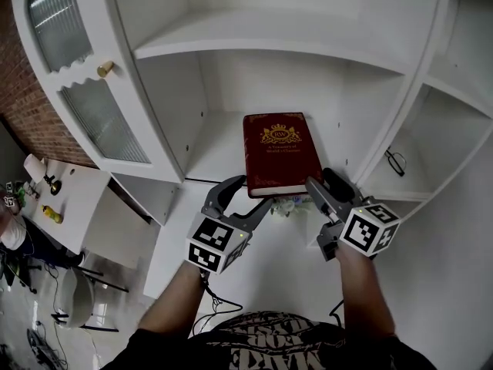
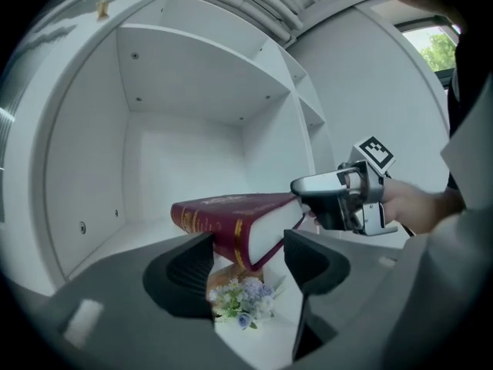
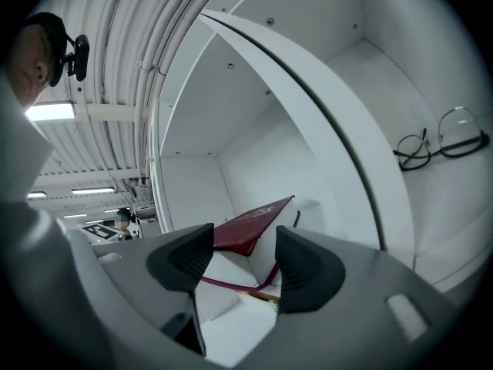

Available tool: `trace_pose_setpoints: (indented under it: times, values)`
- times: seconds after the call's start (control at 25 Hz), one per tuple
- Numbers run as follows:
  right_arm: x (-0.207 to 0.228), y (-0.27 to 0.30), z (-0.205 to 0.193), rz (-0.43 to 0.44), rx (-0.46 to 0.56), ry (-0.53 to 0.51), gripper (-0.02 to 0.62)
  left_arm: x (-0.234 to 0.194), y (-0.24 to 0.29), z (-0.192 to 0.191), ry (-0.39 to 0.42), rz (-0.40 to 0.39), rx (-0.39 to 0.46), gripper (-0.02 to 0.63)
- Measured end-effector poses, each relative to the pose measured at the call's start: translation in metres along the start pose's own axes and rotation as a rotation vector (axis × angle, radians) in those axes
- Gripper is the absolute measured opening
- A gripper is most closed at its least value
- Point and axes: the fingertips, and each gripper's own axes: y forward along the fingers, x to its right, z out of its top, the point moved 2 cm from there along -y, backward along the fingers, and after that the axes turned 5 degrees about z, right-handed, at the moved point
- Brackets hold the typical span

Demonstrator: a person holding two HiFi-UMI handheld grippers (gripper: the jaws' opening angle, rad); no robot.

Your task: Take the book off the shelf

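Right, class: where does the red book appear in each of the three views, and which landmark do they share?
Head view: red book at the centre, cover up.
Left gripper view: lower centre, spine at the left.
Right gripper view: low centre, seen tilted.
Shared landmark: the white shelf unit around it.

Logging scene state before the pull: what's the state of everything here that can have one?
book: closed, cover up, still on the shelf, near end over the flowers.
left gripper: open, the book's near corner between its jaws.
right gripper: open, holding nothing.
cabinet door: open.
glasses: lying in the right-hand compartment.
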Motion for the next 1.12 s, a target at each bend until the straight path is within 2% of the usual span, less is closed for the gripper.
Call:
trace_pose_setpoints:
  times: [0.12, 0.24, 0.44, 0.64, 0.72, 0.8, 0.92, 1.12]
  values:
    - [-0.009, 0.006, -0.002, 0.032, -0.006, 0.026, 0.233, 0.000, -0.002, -0.002, -0.009, 0.016, 0.006, 0.287]
    - [-0.021, 0.000, -0.006, 0.059, -0.026, 0.017, 0.232, 0.001, -0.010, -0.002, -0.007, 0.036, 0.003, 0.287]
    - [-0.034, -0.015, -0.013, 0.125, -0.056, 0.065, 0.229, 0.009, -0.031, -0.004, -0.022, 0.049, 0.023, 0.268]
    - [-0.042, -0.026, -0.041, 0.095, -0.072, 0.097, 0.174, 0.015, -0.049, -0.031, -0.059, 0.054, 0.005, 0.262]
    - [-0.045, -0.029, -0.052, 0.072, -0.065, 0.101, 0.142, 0.017, -0.057, -0.042, -0.043, 0.053, -0.014, 0.253]
    - [-0.063, -0.034, -0.061, 0.047, -0.059, 0.064, 0.137, 0.019, -0.074, -0.048, -0.017, 0.061, -0.018, 0.250]
    - [-0.092, -0.040, -0.069, 0.014, -0.055, -0.004, 0.135, 0.018, -0.101, -0.047, -0.029, 0.067, 0.004, 0.247]
    - [-0.074, -0.036, -0.070, 0.012, -0.031, -0.023, 0.133, 0.017, -0.082, -0.049, -0.055, 0.084, 0.017, 0.247]
